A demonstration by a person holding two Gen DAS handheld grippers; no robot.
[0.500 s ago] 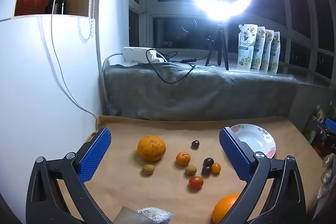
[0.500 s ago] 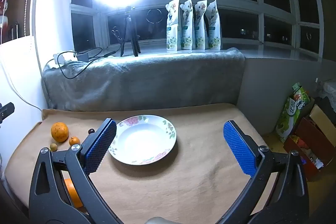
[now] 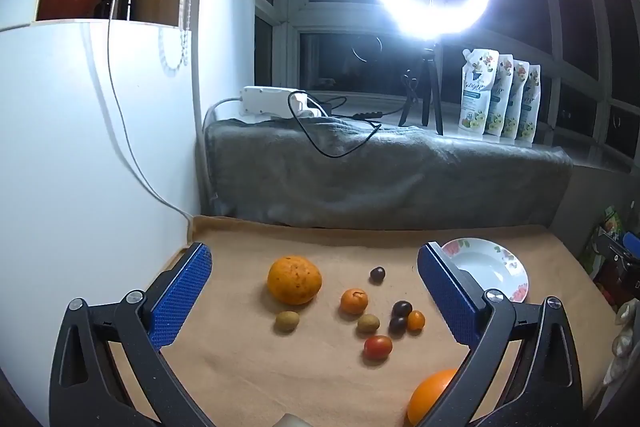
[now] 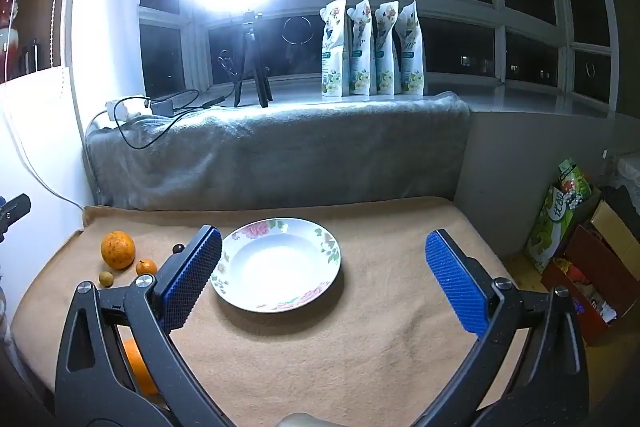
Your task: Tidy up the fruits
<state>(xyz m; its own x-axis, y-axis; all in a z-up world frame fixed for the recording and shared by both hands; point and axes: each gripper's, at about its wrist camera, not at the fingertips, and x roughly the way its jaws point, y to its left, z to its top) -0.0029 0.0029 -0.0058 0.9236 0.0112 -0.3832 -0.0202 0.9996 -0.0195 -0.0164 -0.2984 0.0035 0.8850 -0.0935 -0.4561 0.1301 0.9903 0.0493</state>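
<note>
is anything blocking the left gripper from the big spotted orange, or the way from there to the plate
Nothing visible blocks the open left gripper from the spotted orange. Toward the plate, the small fruits lie on the cloth between, so carry the orange above them.

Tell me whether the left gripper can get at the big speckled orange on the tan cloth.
Probably yes: the left gripper is open, and the big speckled orange lies uncovered ahead between its fingers, apart from other fruit.
</note>
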